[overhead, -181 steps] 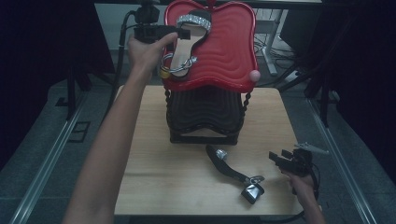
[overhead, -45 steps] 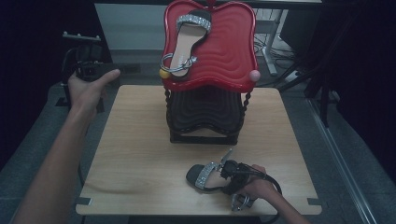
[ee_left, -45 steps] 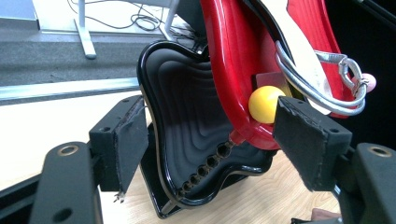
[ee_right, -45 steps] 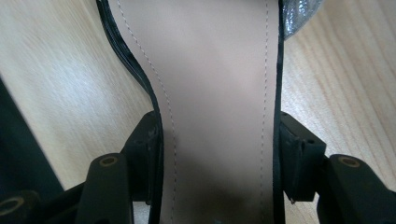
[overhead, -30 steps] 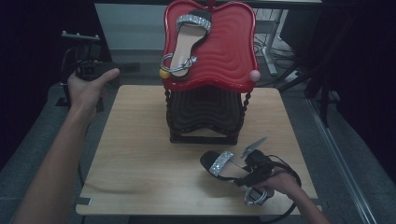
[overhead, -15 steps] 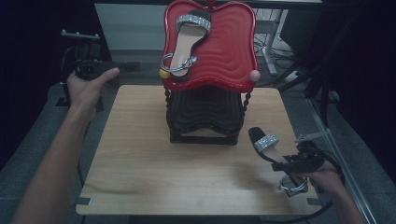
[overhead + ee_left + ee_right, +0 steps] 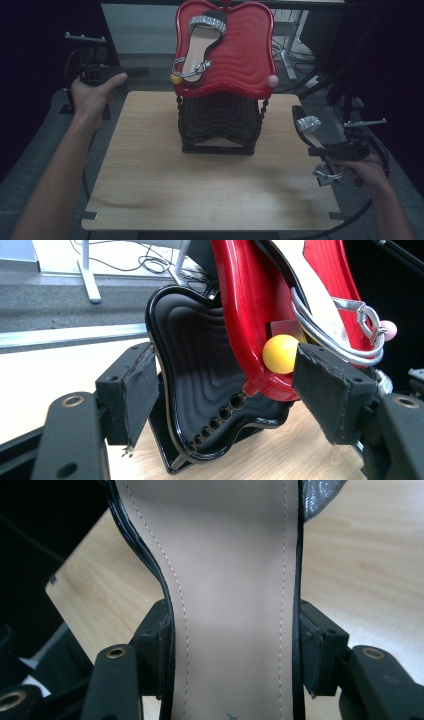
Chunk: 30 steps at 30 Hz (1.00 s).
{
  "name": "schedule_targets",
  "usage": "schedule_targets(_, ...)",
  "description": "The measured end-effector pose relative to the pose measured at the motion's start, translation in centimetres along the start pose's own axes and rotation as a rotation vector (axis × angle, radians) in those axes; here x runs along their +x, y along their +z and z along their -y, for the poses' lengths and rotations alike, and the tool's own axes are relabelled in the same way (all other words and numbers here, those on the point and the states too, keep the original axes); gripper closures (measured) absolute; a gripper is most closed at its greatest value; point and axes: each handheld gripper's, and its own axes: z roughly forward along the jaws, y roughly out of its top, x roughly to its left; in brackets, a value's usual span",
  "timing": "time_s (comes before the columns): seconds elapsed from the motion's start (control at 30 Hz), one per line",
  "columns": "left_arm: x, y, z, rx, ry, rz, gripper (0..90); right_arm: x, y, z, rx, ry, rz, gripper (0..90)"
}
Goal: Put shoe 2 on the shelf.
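A wooden table (image 7: 150,175) carries a two-tier shoe rack whose black lower shelf (image 7: 220,122) sits under a tilted red upper shelf (image 7: 245,55), and one silver-strapped sandal (image 7: 200,45) lies on the red shelf. At the table's right edge, the right gripper (image 7: 327,150) has its jaws clamped on the sides of a second sandal (image 7: 306,127), beige insole (image 7: 230,595) facing up. The left gripper (image 7: 225,390), held off the table's left far corner, has its jaws wide apart and empty.
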Motion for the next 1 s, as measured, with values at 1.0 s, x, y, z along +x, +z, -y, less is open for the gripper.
schedule_targets(1.0, 0.1, -0.1, -0.1, 0.000, 0.002, 0.000, 26.4, 6.3, -4.1, -13.9, -0.141, -0.038, -0.017, 42.7)
